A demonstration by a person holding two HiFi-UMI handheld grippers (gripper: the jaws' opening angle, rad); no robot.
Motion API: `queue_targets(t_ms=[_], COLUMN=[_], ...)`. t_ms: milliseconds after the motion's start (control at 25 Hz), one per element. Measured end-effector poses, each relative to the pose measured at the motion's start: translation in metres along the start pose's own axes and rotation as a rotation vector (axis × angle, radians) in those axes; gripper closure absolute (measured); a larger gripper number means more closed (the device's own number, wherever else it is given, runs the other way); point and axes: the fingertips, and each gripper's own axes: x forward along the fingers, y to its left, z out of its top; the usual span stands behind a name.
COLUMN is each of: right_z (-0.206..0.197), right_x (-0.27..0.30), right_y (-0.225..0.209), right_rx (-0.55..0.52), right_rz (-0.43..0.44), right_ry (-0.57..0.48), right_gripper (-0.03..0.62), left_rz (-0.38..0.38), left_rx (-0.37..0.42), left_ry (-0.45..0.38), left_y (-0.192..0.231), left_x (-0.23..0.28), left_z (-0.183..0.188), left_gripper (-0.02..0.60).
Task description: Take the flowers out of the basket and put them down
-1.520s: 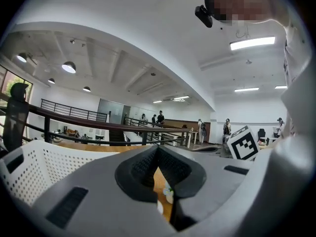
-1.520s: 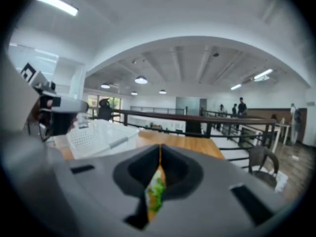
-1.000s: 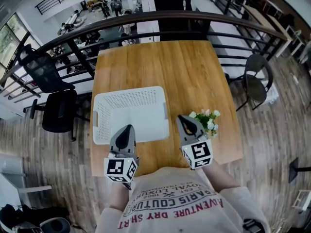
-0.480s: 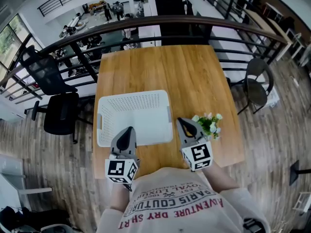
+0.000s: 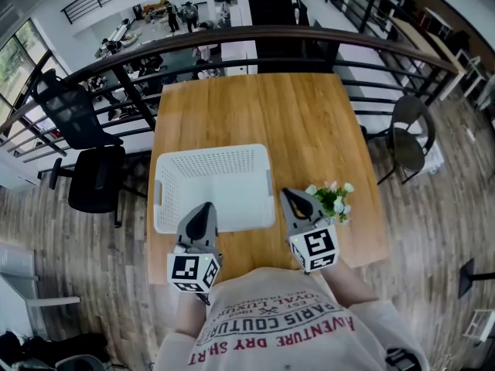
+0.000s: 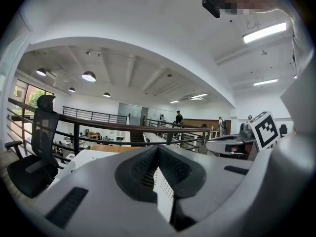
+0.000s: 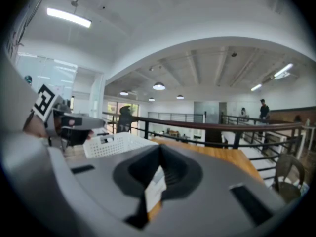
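Note:
The white plastic basket (image 5: 213,188) stands empty on the wooden table (image 5: 255,107), left of centre. A small bunch of white and pink flowers with green leaves (image 5: 332,199) lies on the table near its right front corner, outside the basket. My left gripper (image 5: 206,205) hovers at the basket's near rim, shut and empty. My right gripper (image 5: 288,192) is shut too, holds nothing, and sits just left of the flowers. In the left gripper view the closed tips (image 6: 157,149) point over the basket (image 6: 81,158). In the right gripper view, the basket (image 7: 116,143) lies left of the tips (image 7: 160,147).
A dark metal railing (image 5: 255,37) runs just beyond the table's far edge. Black office chairs (image 5: 89,180) stand to the left and a round chair (image 5: 406,134) to the right. The person's printed T-shirt (image 5: 278,323) fills the bottom.
The head view has shifted slightly. Both grippers, the basket and the flowers keep their places.

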Motion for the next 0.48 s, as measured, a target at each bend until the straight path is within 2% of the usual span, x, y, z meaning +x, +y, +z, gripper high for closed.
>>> queue_targets(t_ms=[280, 480], right_z=[0.01, 0.008], right_x=[0.005, 0.004], right_y=[0.011, 0.011], right_rx=[-0.047, -0.039], right_rz=[0.032, 0.042], right_ry=[-0.02, -0.016], right_gripper=[0.563, 0.563], left_rz=[-0.005, -0.012], left_rx=[0.003, 0.002], left_ry=[0.0, 0.009], left_y=[0.003, 0.0], left_x=[0.003, 0.004], left_z=[-0.001, -0.004], left_gripper=[0.566, 0.566])
